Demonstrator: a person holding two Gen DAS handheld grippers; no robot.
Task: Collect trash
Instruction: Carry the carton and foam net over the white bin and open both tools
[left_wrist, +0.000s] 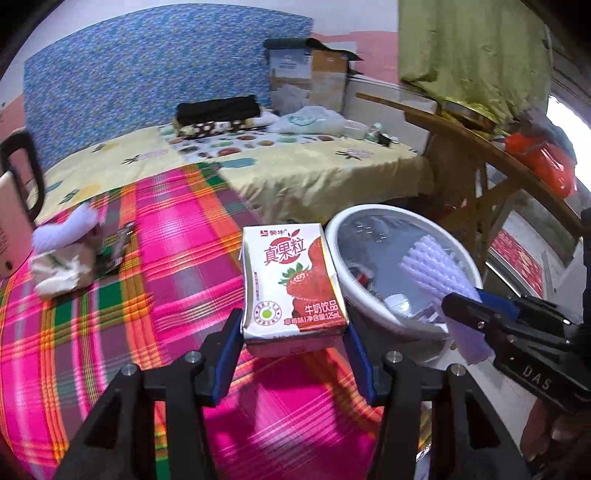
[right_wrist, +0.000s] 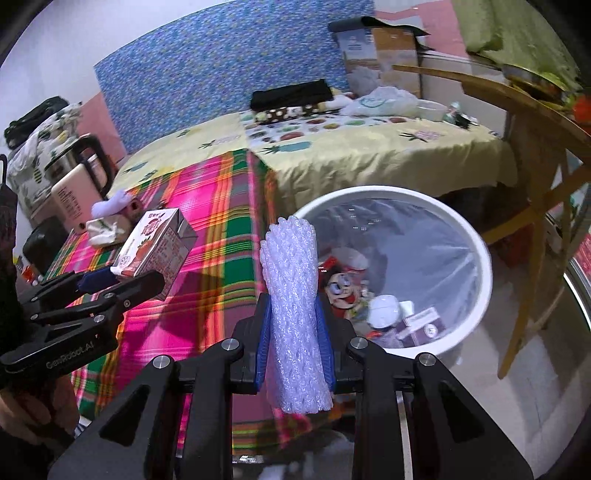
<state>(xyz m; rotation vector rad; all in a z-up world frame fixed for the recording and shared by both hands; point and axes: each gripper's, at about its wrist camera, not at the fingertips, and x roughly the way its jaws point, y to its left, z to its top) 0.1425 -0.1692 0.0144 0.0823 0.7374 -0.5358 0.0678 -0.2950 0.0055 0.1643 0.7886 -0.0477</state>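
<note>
We recorded our right gripper (right_wrist: 293, 325) clamped on a white foam net sleeve (right_wrist: 293, 314), held upright. Beyond it stood a white bin (right_wrist: 476, 266) with a clear liner, holding a cartoon wrapper (right_wrist: 341, 291) and a small carton (right_wrist: 421, 326). At left, our left gripper (right_wrist: 122, 280) gripped a strawberry milk carton (right_wrist: 155, 251) above the plaid cloth (right_wrist: 221, 221).
</note>
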